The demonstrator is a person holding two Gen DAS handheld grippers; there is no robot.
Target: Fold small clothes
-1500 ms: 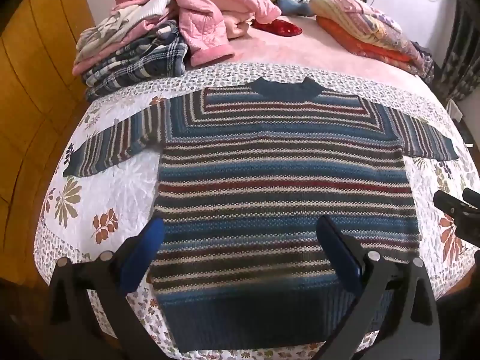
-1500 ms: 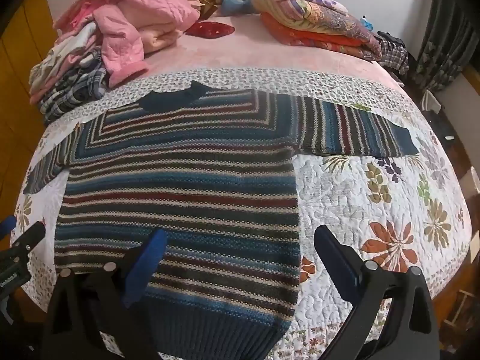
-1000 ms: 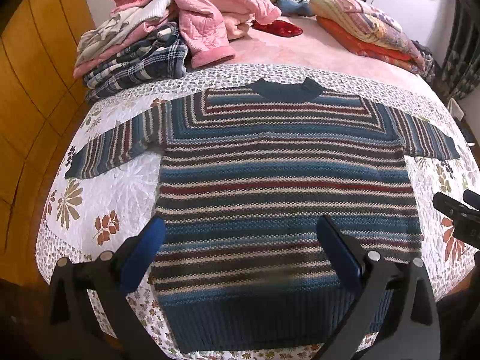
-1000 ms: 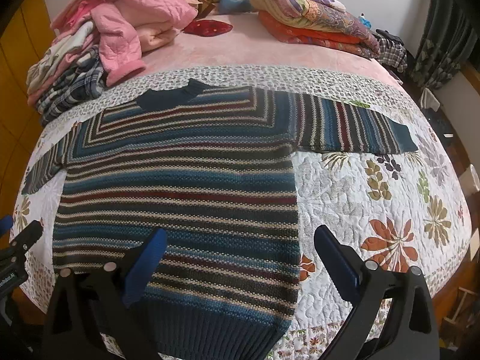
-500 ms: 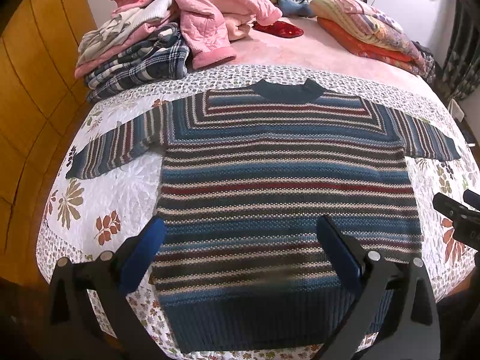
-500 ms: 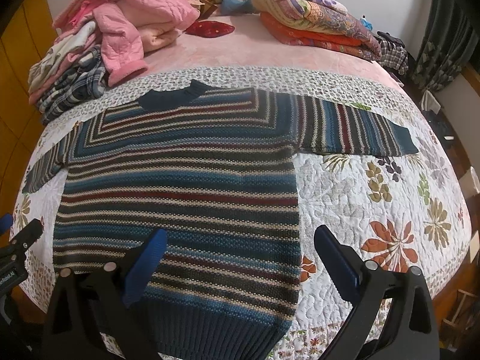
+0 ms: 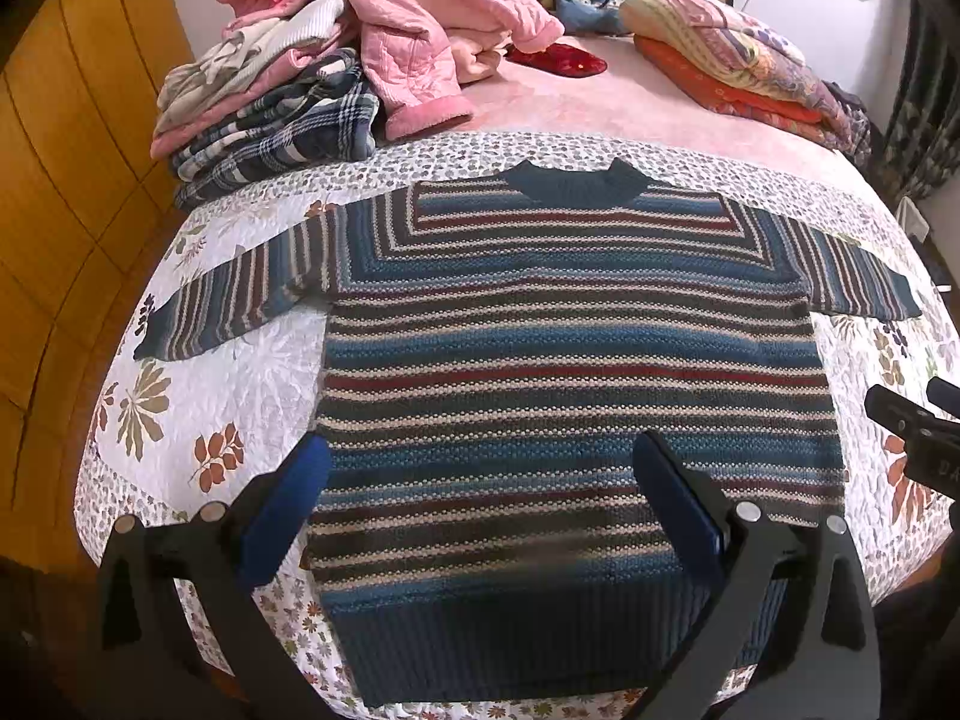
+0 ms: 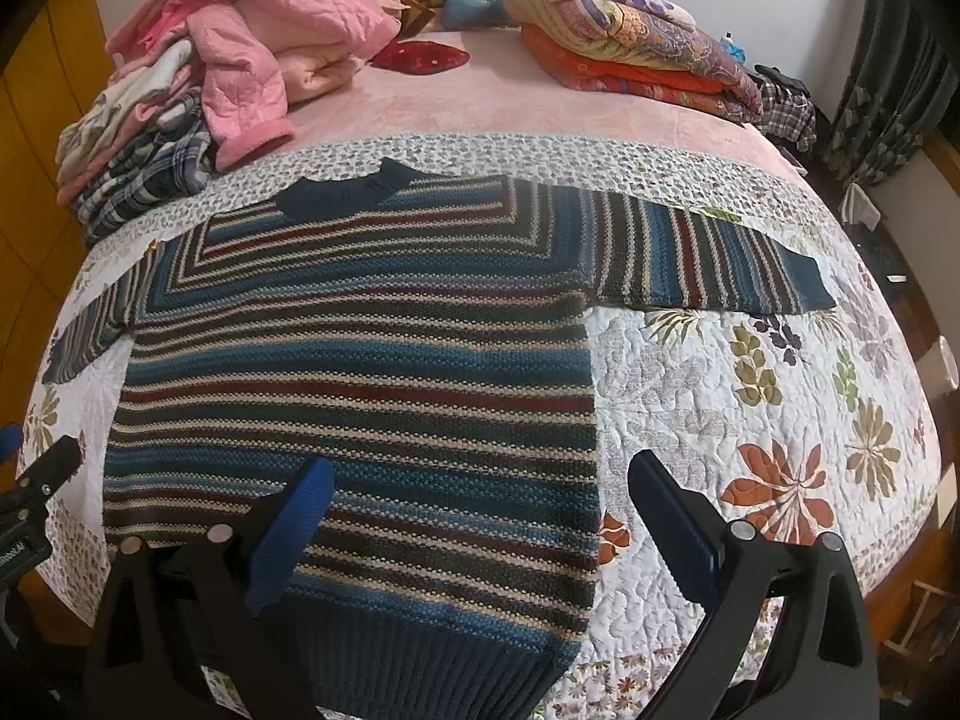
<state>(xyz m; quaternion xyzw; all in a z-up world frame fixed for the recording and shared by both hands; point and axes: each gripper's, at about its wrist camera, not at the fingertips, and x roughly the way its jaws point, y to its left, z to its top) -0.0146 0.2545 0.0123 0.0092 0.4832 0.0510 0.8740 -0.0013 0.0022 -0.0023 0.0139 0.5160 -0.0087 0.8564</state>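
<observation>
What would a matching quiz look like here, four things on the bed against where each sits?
Things:
1. striped sweater
2. pink quilted jacket
3. red slipper
4. folded floral blankets

Places:
A. far right of the bed
B. spread flat on the quilt, near edge
C. on the far-left clothes pile
D. on the pink sheet, far middle

Pairs: 1-B, 2-C, 3-D, 4-A

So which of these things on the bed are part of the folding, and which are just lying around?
In use:
- striped blue, red and cream knitted sweater, spread flat
- left gripper, open
- right gripper, open

Lying about:
- pink quilted jacket
- plaid flannel garment
- folded orange and floral quilts
- red slipper
</observation>
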